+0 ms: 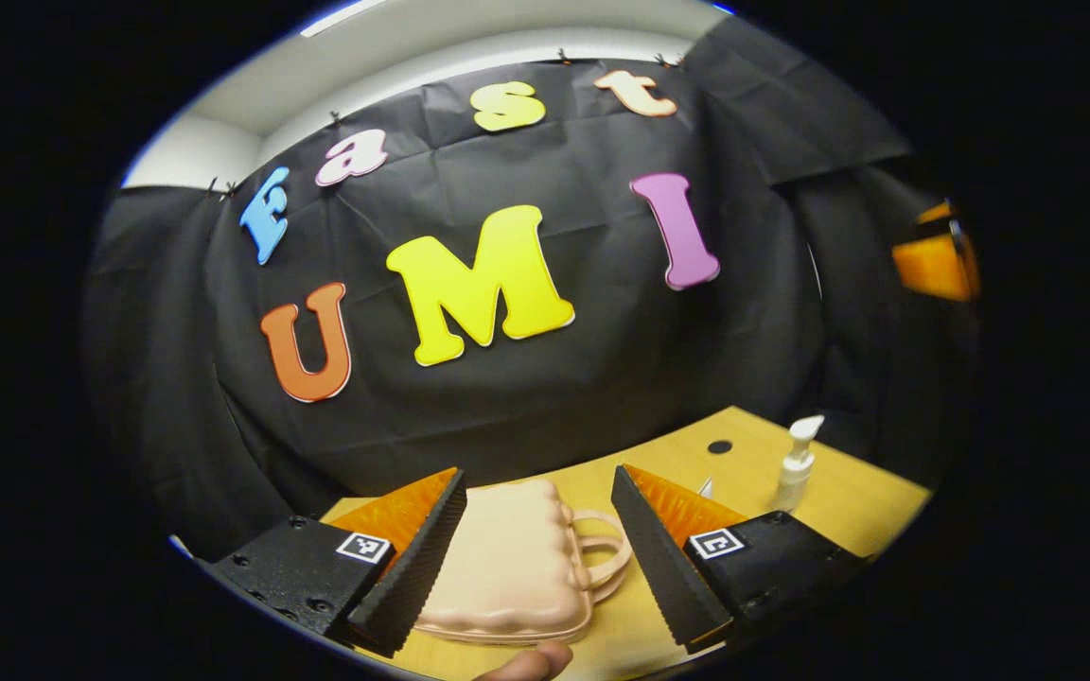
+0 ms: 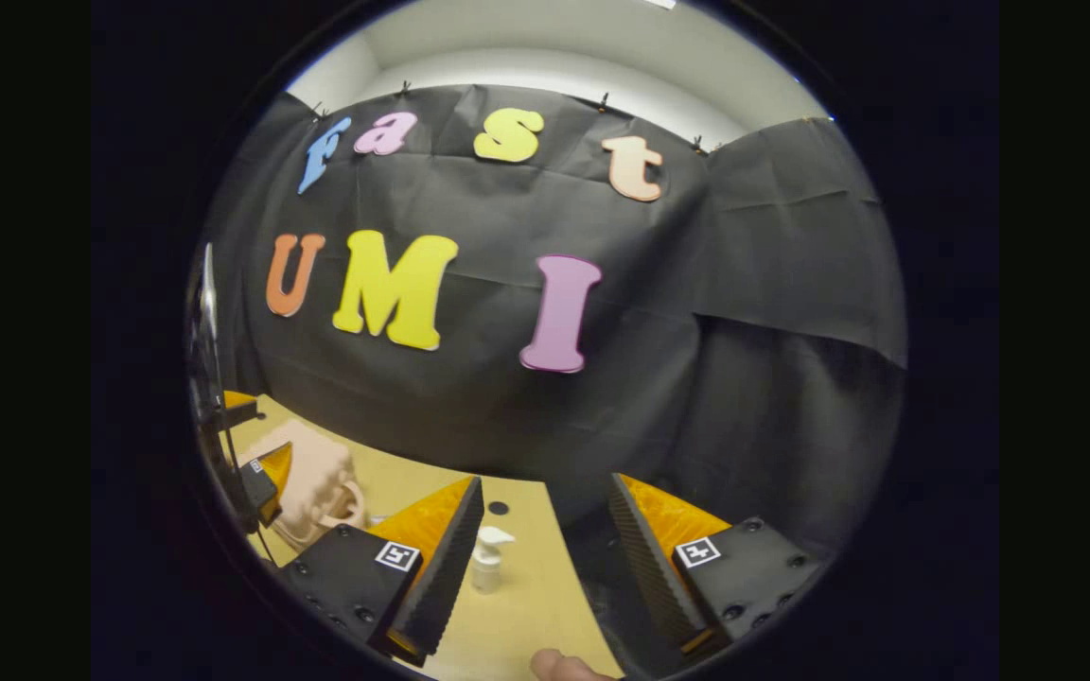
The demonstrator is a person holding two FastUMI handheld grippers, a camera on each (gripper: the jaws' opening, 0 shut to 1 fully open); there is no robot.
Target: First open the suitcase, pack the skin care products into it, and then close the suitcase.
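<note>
A small peach suitcase (image 1: 507, 563) with a looped handle lies closed and flat on the wooden table (image 1: 848, 497). My left gripper (image 1: 534, 558) hovers open above it, one finger to each side. A white pump bottle (image 1: 797, 463) stands upright to the right of the case. In the right gripper view the same pump bottle (image 2: 486, 558) stands just ahead of my right gripper (image 2: 545, 567), which is open and holds nothing. The suitcase (image 2: 313, 482) lies far left there, with the other gripper (image 2: 266, 478) beside it.
A small dark round hole (image 1: 719, 446) marks the table near the back wall, and a small pale pointed object (image 1: 705, 488) sits behind my left gripper's right finger. A fingertip (image 1: 531, 662) shows at the bottom edge. A stand with cable (image 2: 209, 416) rises at the left.
</note>
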